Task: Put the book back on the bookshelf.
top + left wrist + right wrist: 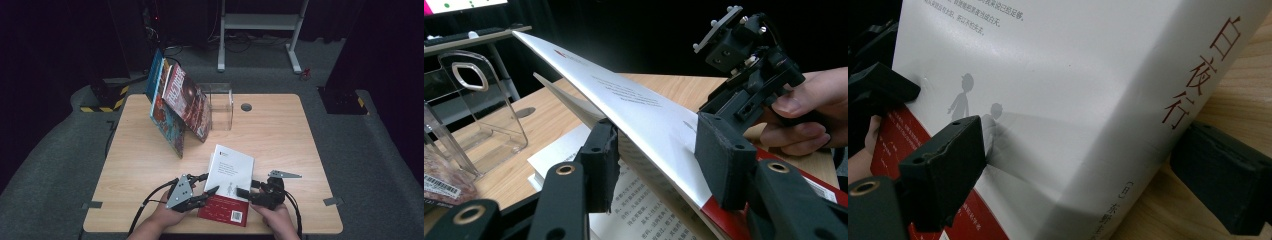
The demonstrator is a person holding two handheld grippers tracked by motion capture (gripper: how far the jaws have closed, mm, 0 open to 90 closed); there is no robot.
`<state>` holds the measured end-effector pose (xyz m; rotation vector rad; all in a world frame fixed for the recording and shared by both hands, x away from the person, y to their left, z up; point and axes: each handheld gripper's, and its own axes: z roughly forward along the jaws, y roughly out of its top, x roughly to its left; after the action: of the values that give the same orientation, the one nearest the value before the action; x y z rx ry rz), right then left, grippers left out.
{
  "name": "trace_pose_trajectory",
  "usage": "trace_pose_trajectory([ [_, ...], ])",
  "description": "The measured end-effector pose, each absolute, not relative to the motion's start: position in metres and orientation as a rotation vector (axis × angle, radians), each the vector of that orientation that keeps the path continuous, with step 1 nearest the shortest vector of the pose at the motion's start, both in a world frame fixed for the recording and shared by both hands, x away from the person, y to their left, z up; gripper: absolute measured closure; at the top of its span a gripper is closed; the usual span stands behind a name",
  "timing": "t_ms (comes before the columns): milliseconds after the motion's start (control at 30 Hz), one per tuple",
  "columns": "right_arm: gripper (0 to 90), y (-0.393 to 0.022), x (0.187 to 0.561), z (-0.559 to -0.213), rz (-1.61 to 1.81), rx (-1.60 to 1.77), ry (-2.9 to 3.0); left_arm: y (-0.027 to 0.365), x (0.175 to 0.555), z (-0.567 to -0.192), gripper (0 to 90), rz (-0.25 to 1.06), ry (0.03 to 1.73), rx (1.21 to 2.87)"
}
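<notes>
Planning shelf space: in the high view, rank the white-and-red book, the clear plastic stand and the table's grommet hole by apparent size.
1. White-and-red book, though it lies nearer the camera.
2. Clear plastic stand.
3. Grommet hole, clearly smallest.

Looks like a lab or recording studio, not a home: black curtained walls all round, grey carpet, lone wooden table centre, hazard-striped floor base at 10 o'clock, white metal stand frame at 12 o'clock, cables trailing behind.

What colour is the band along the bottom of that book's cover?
Red, under the white cover of the book; clearest in the high view.
</notes>
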<state>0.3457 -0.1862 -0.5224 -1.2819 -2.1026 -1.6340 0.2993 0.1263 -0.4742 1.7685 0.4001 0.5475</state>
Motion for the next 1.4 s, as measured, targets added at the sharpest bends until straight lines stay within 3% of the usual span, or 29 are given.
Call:
trace_pose_trajectory([
  [767, 27.0, -0.195, 0.338, -0.509, -1.651, -1.335, -2.133, 0.136, 0.311, -0.478, 52.6, 0.449, 0.461, 1.806],
  [1400, 35.0, -0.191, 0.324, -0.49, -1.796, -1.339, -2.3, 0.137, 0.321, -0.486, 52.0, 0.399, 0.573, 1.806],
])
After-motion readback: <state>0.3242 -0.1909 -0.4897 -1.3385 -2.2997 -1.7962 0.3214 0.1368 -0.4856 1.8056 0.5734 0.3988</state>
